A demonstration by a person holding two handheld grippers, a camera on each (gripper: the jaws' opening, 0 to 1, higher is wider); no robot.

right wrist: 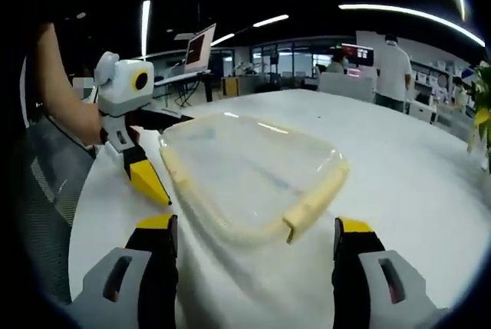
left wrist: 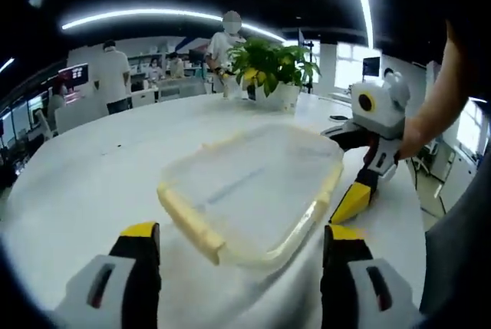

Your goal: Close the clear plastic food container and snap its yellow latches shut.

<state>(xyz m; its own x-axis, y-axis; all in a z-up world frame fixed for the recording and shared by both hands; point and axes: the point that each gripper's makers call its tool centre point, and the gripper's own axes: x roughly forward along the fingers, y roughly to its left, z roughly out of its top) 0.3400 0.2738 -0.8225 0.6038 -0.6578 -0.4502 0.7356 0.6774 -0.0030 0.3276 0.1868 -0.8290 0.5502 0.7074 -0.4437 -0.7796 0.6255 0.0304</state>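
Left gripper: seen in its own view, yellow-tipped jaws spread wide at 7 and 5 o'clock, holding nothing; in the right gripper view it shows at 9 o'clock, tip just beside the container's edge (contact unclear).
Container: clear plastic with its lid on, flat on the white table, centre of both views.
Yellow latches: along the lid's rim; whether snapped down, I cannot tell.
Right gripper: jaws parted wide, empty, container just ahead; in the left gripper view at 3 o'clock, near the container's side.
Plant: potted, 12 o'clock in the left gripper view, beyond the container.
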